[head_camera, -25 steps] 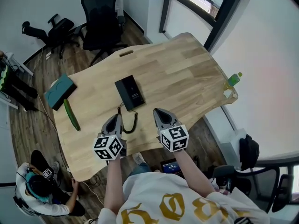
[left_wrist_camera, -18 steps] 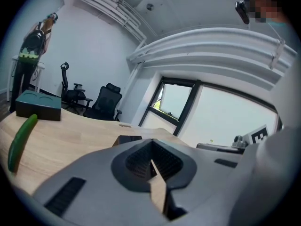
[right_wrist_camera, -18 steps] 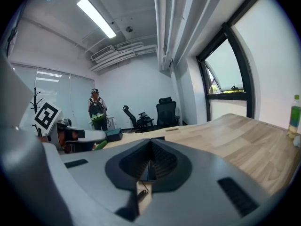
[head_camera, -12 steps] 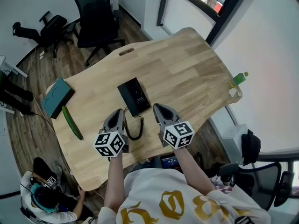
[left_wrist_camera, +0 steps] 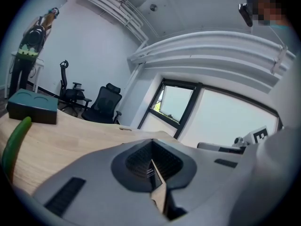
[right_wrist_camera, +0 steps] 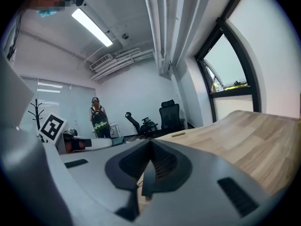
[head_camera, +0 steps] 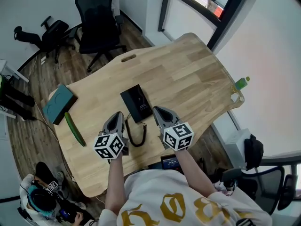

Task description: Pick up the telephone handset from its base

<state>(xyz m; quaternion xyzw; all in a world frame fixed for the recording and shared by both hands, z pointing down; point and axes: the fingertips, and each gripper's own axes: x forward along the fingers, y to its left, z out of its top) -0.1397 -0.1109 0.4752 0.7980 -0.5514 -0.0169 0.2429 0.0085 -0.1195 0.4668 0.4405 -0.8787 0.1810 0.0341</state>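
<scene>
Head view shows the telephone handset point(head_camera: 137, 102) lying on its base as one flat, matte black slab on the pale, wood-grained table point(head_camera: 188, 74), its black coiled cord point(head_camera: 136, 136) looping from the near end. Just on the person's side of the phone, the grey left gripper point(head_camera: 117, 115) and right gripper point(head_camera: 156, 110) flank that cord, each with its ribbed jaws pressed together on nothing. Well left of the phone lie a long green cucumber point(head_camera: 75, 129) and a boxy teal case point(head_camera: 59, 103).
</scene>
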